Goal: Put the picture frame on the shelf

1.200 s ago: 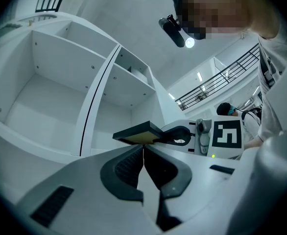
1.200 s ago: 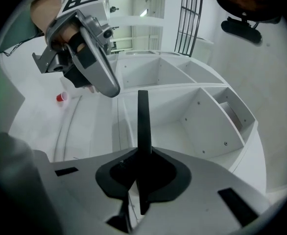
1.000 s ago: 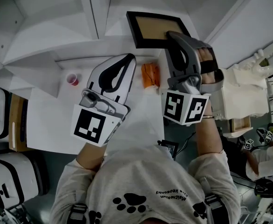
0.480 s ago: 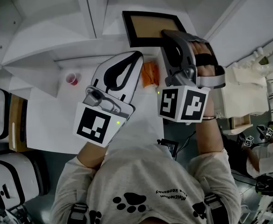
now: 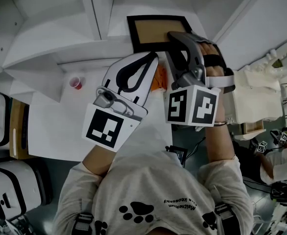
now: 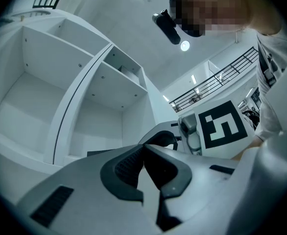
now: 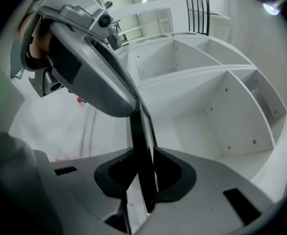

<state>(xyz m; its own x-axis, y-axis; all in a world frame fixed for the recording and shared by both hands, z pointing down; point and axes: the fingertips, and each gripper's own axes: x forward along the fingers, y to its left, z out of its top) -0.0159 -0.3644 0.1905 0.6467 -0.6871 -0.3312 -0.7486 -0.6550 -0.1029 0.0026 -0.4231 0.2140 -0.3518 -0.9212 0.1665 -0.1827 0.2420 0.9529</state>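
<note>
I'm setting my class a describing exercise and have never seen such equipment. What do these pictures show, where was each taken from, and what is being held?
No robot here: a person holds a two-jaw gripper in each hand; the patterned cubes are part of them. The head view comes from a camera on the person's head, looking steeply down. The other two come from cameras riding on each gripper, looking along its jaws. The right gripper has a black picture frame between its jaws, at a white shelf unit; the jaws have just been opening, though the pads look to touch it. The left gripper is shut and empty. On the white table sit a small red cup and an orange object.
</note>
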